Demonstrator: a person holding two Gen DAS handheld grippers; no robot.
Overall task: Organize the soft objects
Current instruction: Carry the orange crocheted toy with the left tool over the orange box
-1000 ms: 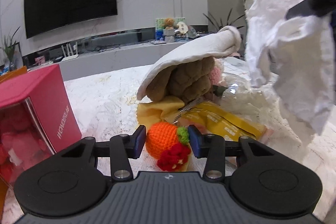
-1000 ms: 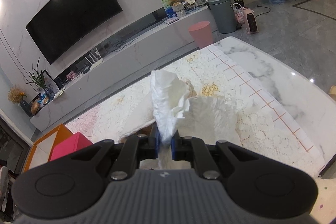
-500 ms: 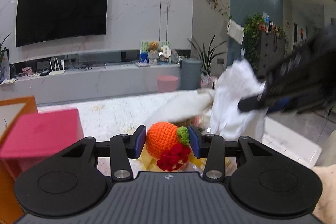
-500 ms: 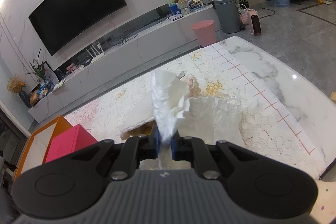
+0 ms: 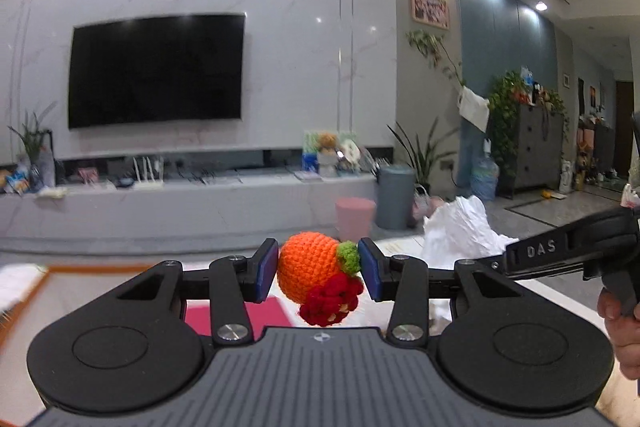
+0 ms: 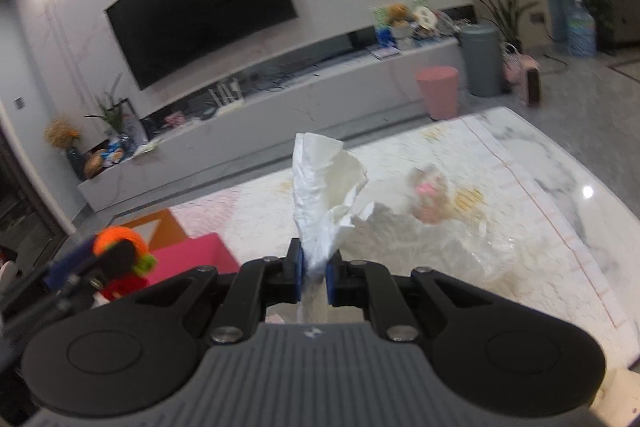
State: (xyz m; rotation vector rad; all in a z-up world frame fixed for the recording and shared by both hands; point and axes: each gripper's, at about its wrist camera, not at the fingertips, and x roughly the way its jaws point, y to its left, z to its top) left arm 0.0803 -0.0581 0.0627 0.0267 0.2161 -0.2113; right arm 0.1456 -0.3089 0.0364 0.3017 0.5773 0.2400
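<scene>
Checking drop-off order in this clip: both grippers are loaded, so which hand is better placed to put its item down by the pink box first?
Probably left. The left gripper holds the crocheted orange above the pink box; the right gripper, clamping white tissue, sits further right.

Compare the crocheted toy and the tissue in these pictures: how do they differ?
The crocheted toy is round and orange with green and red parts; the tissue is plain white and crumpled. The toy sits compact between the left gripper fingers, which stand wide apart; the tissue sticks up loosely from the right gripper, pinched nearly closed. Both are soft and held off the table.
</scene>
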